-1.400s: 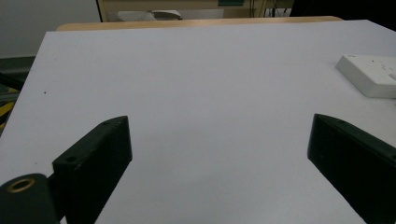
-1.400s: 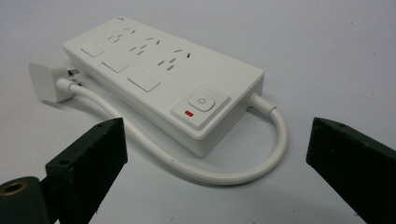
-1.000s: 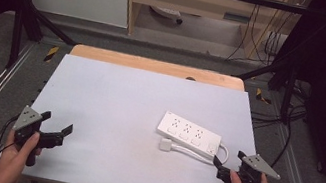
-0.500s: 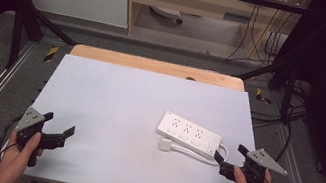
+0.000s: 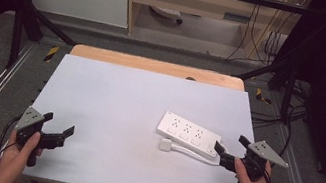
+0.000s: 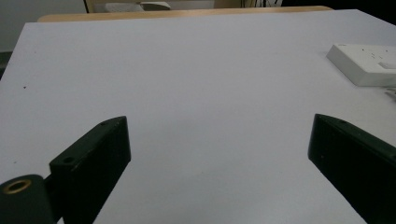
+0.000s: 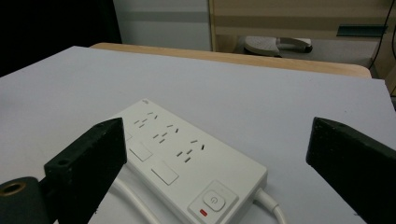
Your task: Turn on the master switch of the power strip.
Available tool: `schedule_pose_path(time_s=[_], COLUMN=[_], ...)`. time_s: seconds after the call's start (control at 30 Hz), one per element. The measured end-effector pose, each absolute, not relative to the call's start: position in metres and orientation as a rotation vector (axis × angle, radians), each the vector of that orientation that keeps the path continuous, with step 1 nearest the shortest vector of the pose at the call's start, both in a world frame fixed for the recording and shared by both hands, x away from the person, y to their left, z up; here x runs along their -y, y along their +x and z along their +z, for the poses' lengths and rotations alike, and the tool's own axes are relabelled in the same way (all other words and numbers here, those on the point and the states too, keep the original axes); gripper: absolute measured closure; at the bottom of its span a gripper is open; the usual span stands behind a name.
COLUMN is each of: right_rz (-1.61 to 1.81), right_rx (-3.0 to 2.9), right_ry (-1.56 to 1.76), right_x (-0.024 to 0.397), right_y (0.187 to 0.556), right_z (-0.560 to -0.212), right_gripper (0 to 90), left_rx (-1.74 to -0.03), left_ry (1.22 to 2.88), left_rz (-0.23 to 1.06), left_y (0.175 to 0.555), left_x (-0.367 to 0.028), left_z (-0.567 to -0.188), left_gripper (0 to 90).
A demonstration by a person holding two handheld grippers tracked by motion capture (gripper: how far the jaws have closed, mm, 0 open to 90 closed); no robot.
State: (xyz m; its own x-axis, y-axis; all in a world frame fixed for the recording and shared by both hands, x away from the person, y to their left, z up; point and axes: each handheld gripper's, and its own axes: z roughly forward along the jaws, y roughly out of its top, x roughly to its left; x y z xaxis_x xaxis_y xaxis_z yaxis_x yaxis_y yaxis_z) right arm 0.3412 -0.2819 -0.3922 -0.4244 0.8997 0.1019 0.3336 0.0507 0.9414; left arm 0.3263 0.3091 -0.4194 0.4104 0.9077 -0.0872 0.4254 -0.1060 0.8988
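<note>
One white power strip lies flat on the counter, toward its right edge and nearer the near edge than the far one, with its long side running slantwise. In the right gripper view the strip's near left corner is hidden behind the left jaw, and its cord runs out of the bottom of that view; the small print by the round switch is too fine to read. In the high view a white cable curls along the strip's near side to a small white plug, and whether the plug touches the strip cannot be told. The right gripper sits just beside the strip's right end, jaws spread wide, with the switch end lying between and just ahead of them, untouched. The left gripper rests near the counter's near left corner, well apart from the strip, its jaws also wide apart over bare counter.
</note>
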Motion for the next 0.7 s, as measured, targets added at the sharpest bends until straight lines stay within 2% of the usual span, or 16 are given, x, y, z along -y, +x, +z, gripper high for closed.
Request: schedule_pose_path(time_s=[0.4,0.53,0.7], right_rz=[1.385,1.375,1.369], right_rx=[-1.789,-1.791,-1.791], right_ry=[1.187,1.174,1.182], right_x=[0.267,0.266,0.268], right_y=[0.356,0.358,0.357], right_z=[-0.381,-0.380,-0.381], right_gripper=[4.4,7.6,17.0], left_rx=[-1.173,-1.171,-1.176], left_ry=[1.711,1.715,1.704], left_rz=[0.637,0.639,0.642], left_y=[0.327,0.327,0.327], left_x=[-0.305,-0.305,-0.307], left_z=[-0.420,-0.420,-0.419], left_gripper=[6.0,6.0,6.1])
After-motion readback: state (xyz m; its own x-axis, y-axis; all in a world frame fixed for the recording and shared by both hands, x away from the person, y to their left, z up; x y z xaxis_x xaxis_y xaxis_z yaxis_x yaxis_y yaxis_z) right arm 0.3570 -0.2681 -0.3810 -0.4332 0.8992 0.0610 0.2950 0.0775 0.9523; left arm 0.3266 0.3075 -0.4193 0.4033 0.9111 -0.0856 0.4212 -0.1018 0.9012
